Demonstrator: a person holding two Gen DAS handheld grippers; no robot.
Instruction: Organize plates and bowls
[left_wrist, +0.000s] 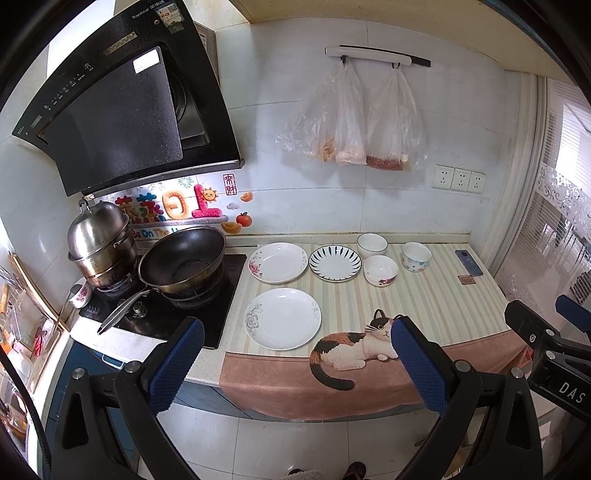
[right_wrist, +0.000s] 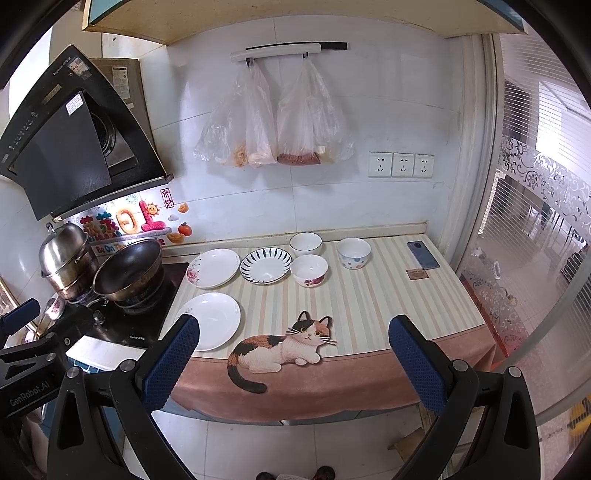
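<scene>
Left wrist: left gripper (left_wrist: 297, 339) fingers spread, empty; right gripper (right_wrist: 293, 338) same; plates (left_wrist: 283, 318), bowls (left_wrist: 381, 270) untouched.

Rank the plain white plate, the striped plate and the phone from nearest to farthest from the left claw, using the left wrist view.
1. Plain white plate, front of the counter, just beyond the left claw.
2. Striped plate, back row, middle.
3. Phone, far right back corner.
</scene>
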